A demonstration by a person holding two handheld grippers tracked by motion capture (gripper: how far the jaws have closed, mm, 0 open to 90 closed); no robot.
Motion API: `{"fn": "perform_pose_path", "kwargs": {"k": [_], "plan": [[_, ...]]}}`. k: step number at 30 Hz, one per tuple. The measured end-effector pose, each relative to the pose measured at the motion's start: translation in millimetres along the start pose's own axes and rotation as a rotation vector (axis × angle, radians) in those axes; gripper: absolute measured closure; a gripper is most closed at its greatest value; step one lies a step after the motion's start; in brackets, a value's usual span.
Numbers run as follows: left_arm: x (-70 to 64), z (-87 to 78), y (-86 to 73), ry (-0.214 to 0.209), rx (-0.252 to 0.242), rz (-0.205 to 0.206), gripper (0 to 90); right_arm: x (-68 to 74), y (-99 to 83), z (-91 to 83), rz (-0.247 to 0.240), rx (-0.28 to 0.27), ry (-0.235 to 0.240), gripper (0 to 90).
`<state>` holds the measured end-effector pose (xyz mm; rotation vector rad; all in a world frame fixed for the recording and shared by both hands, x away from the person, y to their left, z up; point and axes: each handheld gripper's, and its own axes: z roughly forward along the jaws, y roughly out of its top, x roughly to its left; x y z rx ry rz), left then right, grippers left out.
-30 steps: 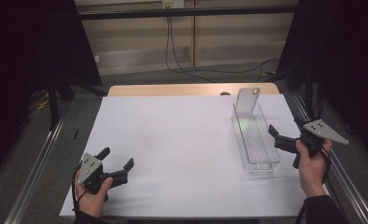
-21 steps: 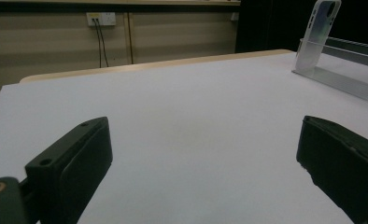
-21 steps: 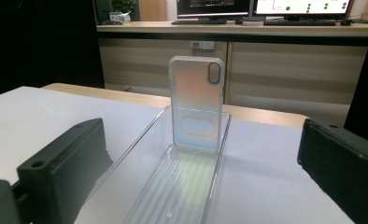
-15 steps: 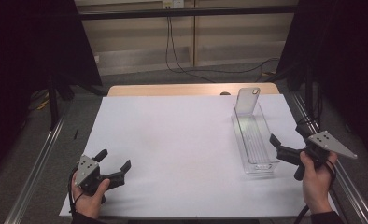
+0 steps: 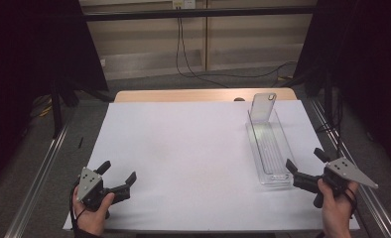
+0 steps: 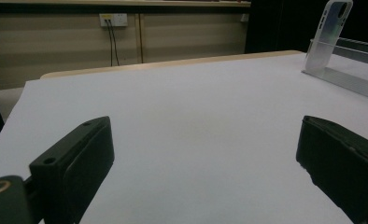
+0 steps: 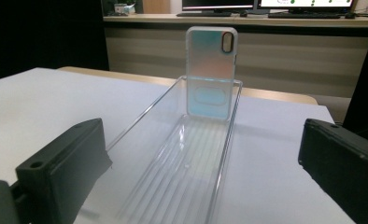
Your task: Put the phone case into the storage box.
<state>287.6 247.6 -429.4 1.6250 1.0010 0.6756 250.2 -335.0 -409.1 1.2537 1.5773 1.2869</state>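
A long clear plastic tray (image 5: 268,148) (image 7: 191,154) lies on the right side of the white table top (image 5: 183,148). A clear phone case (image 5: 261,105) (image 7: 212,74) (image 6: 328,29) stands upright, leaning at the tray's far end. My right gripper (image 5: 306,163) is held open just before the tray's near end, jaws empty and pointing along the tray (image 6: 355,77). My left gripper (image 5: 118,174) is open at the table's front left corner, empty, low over the bare white surface (image 6: 196,116).
A wooden table edge (image 5: 203,94) shows behind the white sheet. Metal rails (image 5: 39,168) run along both sides of the table. Cables (image 5: 183,44) hang from a wall socket at the back. Dark curtains flank both sides.
Both grippers have drawn back toward the near edge of the table. The right one has slid down from beside the tray to just before its near end.
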Motion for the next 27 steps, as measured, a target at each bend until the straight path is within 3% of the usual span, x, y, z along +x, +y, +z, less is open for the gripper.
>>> {"fn": "perform_pose_path", "kwargs": {"k": [5, 9, 17, 21, 27], "plan": [[-1.9, -3.5, -1.1, 0.002, 0.004, 0.009, 4.2, 4.8, -10.7, -8.7, -0.033, 0.006, 0.022, 0.0], [-3.8, -4.5, -1.5, 0.0, 0.008, 0.024, 4.1, 6.2, -18.5, -12.7, -0.022, 0.01, 0.044, 0.0], [-4.9, -1.6, -2.1, 0.004, 0.025, 0.015, 4.2, 4.3, -35.1, -19.3, -0.027, 0.005, 0.007, 0.0], [-4.9, 0.2, -3.2, 0.001, 0.036, 0.024, 4.1, 5.2, -40.4, -21.0, -0.026, 0.03, 0.011, 0.0], [-4.2, 6.0, -4.5, -0.006, 0.069, 0.028, 3.7, 6.5, -39.4, -17.7, -0.024, 0.025, 0.026, 0.0]]}}
